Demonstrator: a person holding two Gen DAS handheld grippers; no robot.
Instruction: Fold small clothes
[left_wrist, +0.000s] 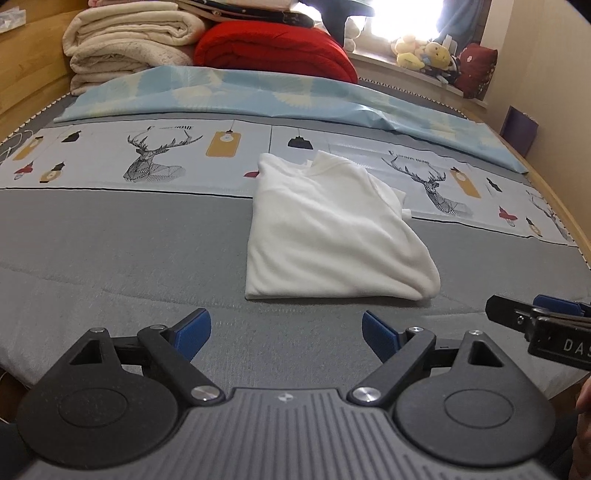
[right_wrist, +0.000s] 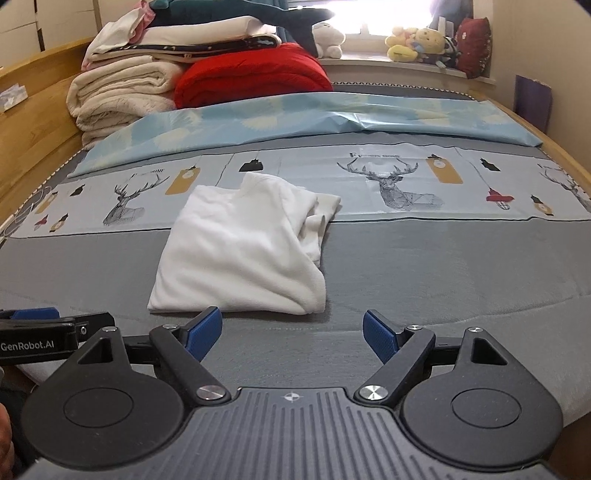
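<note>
A small white garment (left_wrist: 328, 229) lies folded on the grey bed cover, with a bunched sleeve at its right side; it also shows in the right wrist view (right_wrist: 243, 254). My left gripper (left_wrist: 286, 334) is open and empty, just short of the garment's near edge. My right gripper (right_wrist: 292, 334) is open and empty, near the garment's near right corner. The right gripper also shows at the right edge of the left wrist view (left_wrist: 546, 317), and the left gripper shows at the left edge of the right wrist view (right_wrist: 48, 325).
A deer-print sheet strip (left_wrist: 155, 155) and a light blue sheet (left_wrist: 240, 96) lie across the bed behind the garment. Folded cream blankets (left_wrist: 125, 44) and a red quilt (left_wrist: 273, 48) are stacked at the headboard. Plush toys (right_wrist: 417, 44) sit on the windowsill.
</note>
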